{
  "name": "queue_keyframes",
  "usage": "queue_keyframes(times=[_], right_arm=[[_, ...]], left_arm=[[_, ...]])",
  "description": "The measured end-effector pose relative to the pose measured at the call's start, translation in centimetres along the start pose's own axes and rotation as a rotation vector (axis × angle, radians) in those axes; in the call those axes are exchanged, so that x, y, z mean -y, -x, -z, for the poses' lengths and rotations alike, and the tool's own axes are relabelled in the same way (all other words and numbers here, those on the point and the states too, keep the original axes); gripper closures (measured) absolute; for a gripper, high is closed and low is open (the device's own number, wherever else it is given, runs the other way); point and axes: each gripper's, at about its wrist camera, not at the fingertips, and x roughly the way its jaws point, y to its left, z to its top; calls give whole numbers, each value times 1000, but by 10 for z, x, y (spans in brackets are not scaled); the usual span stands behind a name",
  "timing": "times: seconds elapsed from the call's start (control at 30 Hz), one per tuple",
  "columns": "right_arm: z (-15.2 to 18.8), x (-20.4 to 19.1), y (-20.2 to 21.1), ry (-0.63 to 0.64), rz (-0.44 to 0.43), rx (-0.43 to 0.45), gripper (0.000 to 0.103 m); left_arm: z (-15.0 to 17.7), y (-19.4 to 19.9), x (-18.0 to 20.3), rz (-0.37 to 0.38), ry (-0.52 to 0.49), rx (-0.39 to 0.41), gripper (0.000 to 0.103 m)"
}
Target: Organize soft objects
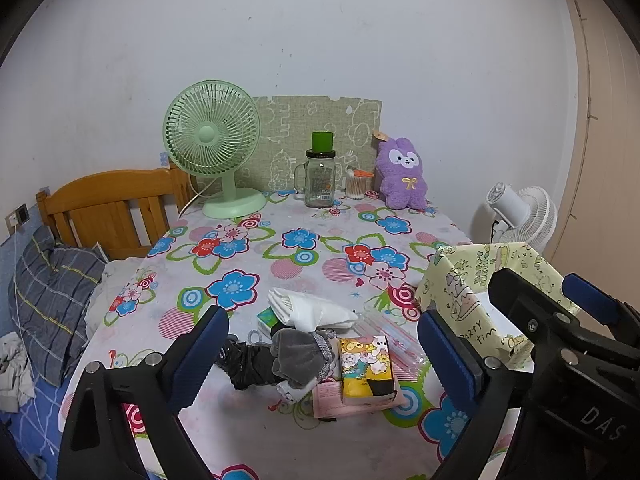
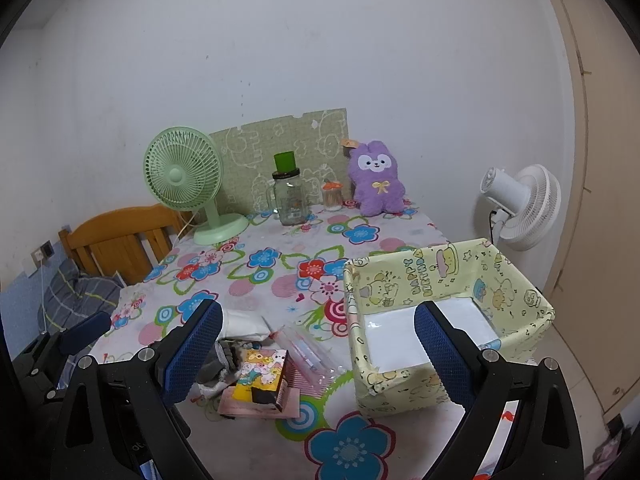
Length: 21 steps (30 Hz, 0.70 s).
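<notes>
Floral plastic tablecloth (image 1: 280, 280) covers the table, plain white wall behind. Soft clutter sits near the front edge: grey knit glove (image 1: 300, 356), crumpled black bag (image 1: 248, 364), folded white cloth (image 1: 308, 308), glossy cartoon tissue pack (image 1: 368, 368) on a flat pink packet (image 1: 332, 400). Paper-wrapped open box (image 2: 448, 312), white inside, stands just right of the pile. Left gripper (image 1: 320, 352) and right gripper (image 2: 320, 356) both spread apart, holding nothing, blue textured pads. Fuzzy purple plush (image 1: 402, 174) upright at the back.

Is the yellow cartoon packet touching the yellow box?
Apart. The right wrist view shows bare tablecloth between the packet and the box.
</notes>
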Motion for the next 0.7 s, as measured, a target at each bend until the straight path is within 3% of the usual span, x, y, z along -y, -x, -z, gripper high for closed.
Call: queue_keyframes(times=[0.7], right_arm=[[9, -26, -44, 32, -11, -74, 14]], left_arm=[[6, -36, -25, -29, -8, -82, 18]])
